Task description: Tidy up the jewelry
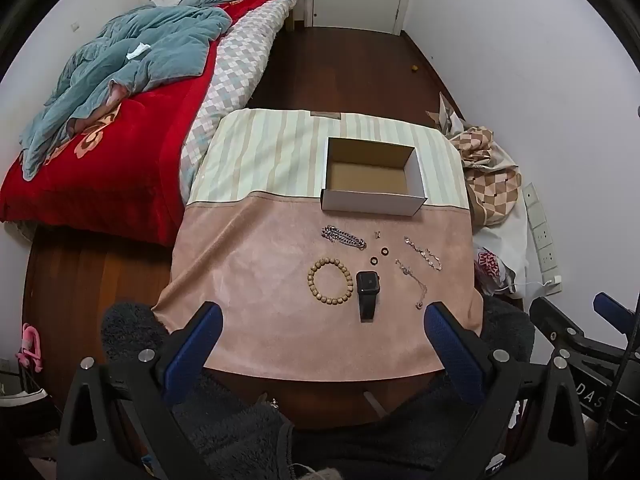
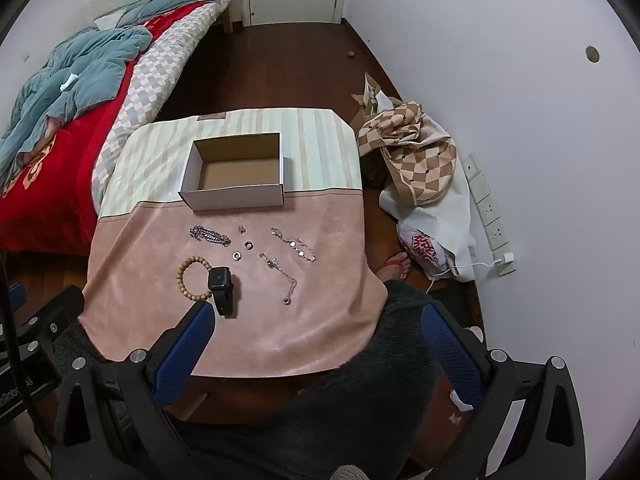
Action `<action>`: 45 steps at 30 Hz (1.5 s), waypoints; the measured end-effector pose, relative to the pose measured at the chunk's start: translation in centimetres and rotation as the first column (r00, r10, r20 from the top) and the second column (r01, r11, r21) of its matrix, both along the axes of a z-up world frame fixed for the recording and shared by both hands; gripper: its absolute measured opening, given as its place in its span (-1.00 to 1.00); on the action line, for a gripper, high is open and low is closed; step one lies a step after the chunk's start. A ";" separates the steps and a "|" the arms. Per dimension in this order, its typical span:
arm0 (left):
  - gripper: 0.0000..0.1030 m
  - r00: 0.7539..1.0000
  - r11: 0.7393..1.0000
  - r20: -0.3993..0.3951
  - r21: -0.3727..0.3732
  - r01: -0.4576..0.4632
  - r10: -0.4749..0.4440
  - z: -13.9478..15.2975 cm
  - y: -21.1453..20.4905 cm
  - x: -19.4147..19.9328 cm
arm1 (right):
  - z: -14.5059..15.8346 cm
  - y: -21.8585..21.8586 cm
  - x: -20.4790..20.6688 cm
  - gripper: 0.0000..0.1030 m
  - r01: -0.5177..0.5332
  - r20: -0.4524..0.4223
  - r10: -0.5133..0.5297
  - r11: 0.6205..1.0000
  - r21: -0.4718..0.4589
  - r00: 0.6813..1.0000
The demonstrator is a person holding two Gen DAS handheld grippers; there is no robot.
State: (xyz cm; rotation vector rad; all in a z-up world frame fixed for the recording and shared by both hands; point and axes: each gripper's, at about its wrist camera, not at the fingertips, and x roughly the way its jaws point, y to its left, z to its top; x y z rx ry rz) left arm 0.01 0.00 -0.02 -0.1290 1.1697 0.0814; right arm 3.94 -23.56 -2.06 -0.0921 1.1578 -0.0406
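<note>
An open, empty white cardboard box (image 1: 374,200) (image 2: 236,196) stands on the small cloth-covered table (image 1: 260,312) (image 2: 320,320). In front of it lie a silver chain bracelet (image 1: 344,237) (image 2: 210,235), a wooden bead bracelet (image 1: 331,282) (image 2: 193,265), a black smartwatch (image 1: 368,290) (image 2: 221,288), two small rings (image 1: 379,255) (image 2: 243,250), a tiny stud and two thin chains (image 1: 424,254) (image 2: 294,245). My left gripper (image 1: 324,312) and right gripper (image 2: 318,312) hover high above the near table edge, both wide open and holding nothing.
A bed (image 1: 120,152) with a red blanket and teal quilt stands left of the table. Checked fabric and bags (image 2: 420,168) are piled by the right wall with a power strip (image 2: 490,216). A person's dark fleece-covered lap (image 2: 340,420) and a foot (image 2: 396,266) are below.
</note>
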 end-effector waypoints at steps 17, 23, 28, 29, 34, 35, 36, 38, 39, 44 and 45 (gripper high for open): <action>1.00 1.000 1.000 -0.010 0.000 0.003 -0.003 -1.3 -0.3 -0.6 | -0.1 0.0 -0.1 1.00 0.001 -0.004 -0.001 1.000 -0.010 1.000; 1.00 1.000 1.000 -0.018 0.009 0.016 -0.016 -1.1 -0.5 -0.5 | -0.2 0.3 -0.2 1.00 0.000 -0.002 0.000 1.000 -0.016 1.000; 1.00 0.999 0.999 -0.028 0.034 0.029 -0.028 -1.4 -0.8 -0.6 | 0.0 0.0 -0.1 1.00 0.001 -0.001 -0.001 1.000 -0.022 1.000; 1.00 0.999 0.999 -0.029 0.036 0.031 -0.030 -1.4 -0.8 -0.6 | 0.0 0.0 -0.1 1.00 0.000 -0.001 0.000 1.000 -0.022 1.000; 1.00 0.999 0.999 -0.029 0.040 0.036 -0.035 -1.3 -1.0 -0.4 | 0.1 -0.1 -0.2 1.00 0.000 -0.002 0.000 1.000 -0.022 1.000; 1.00 0.999 0.999 -0.029 0.040 0.037 -0.036 -1.3 -1.0 -0.4 | 0.1 0.0 -0.2 1.00 0.000 0.000 0.000 1.000 -0.024 1.000; 1.00 0.999 0.999 -0.028 0.039 0.038 -0.037 -1.3 -1.0 -0.5 | 0.1 -0.1 -0.2 1.00 0.000 0.000 0.000 1.000 -0.025 1.000; 1.00 0.999 0.998 -0.027 0.040 0.038 -0.037 -1.3 -1.1 -0.5 | 0.0 -0.1 -0.2 1.00 0.000 0.000 0.000 1.000 -0.025 1.000; 1.00 0.999 0.999 -0.028 0.040 0.038 -0.037 -1.3 -1.1 -0.4 | 0.0 -0.1 -0.2 1.00 0.001 0.000 -0.001 1.000 -0.025 1.000; 1.00 0.999 0.998 -0.021 0.045 0.037 -0.036 -1.0 -1.2 -0.4 | 0.0 -0.1 -0.2 1.00 -0.001 0.000 0.001 1.000 -0.028 1.000; 1.00 0.999 0.998 -0.017 0.046 0.036 -0.036 -0.9 -1.2 -0.4 | 0.0 -0.1 -0.2 1.00 -0.001 0.001 0.001 1.000 -0.029 1.000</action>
